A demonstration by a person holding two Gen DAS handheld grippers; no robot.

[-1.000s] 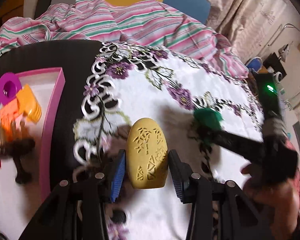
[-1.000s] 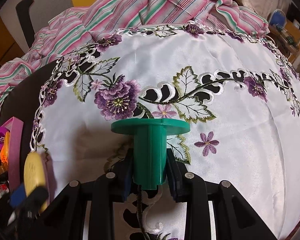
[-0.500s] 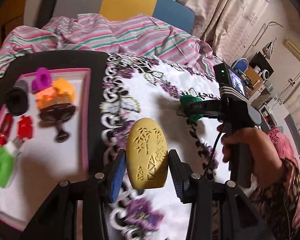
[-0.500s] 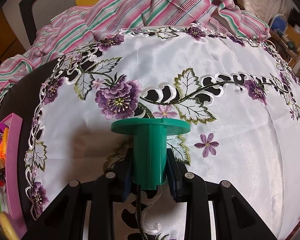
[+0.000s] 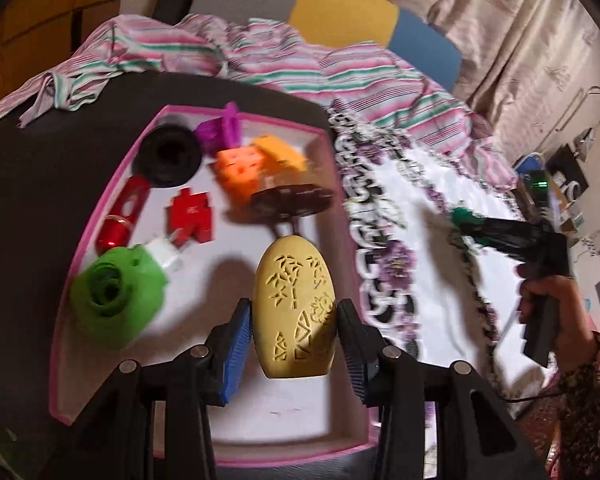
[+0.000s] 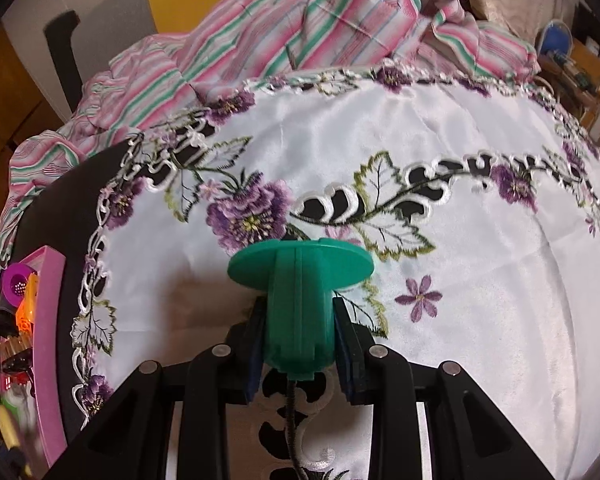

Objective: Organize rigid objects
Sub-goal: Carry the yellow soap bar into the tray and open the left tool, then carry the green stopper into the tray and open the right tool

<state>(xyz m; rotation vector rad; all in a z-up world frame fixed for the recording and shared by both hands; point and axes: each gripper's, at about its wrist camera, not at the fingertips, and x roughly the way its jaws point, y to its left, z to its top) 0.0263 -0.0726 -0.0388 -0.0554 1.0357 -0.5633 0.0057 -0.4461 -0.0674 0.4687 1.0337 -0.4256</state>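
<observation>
1. Broadly, a dark table [image 5: 32, 208] fills the left of the left wrist view; a white embroidered cloth [image 6: 480, 280] with purple flowers covers most of the right wrist view.
2. Striped pink-green fabric [image 6: 320, 28] is bunched along the cloth's far edge, upper frame; curtains [image 5: 500, 28] hang at the upper right of the left wrist view.
3. Pink-rimmed tray [image 5: 66, 276] sits on the bare table, centre-left of the left wrist view; its near corners are cut off by the gripper frame.
4. Left gripper [image 5: 294, 320] is clamped on a yellow egg-shaped piece [image 5: 294, 312] with cut-out patterns, over the tray's white floor. Whether the piece touches the floor cannot be told.
5. Right gripper [image 6: 298, 328] is closed on the stem of a green flanged spool [image 6: 300, 296], lower centre, over the cloth; a hand [image 5: 548, 300] holds that tool at the right edge of the left wrist view.
6. Tray contents, blurred: green lump [image 5: 116, 296], black ring [image 5: 168, 156], orange blocks [image 5: 256, 168], red pieces [image 5: 192, 216], purple piece [image 5: 220, 128], dark disc on a stem [image 5: 292, 200].
7. Shelving clutter at the far right is too small to make out.
</observation>
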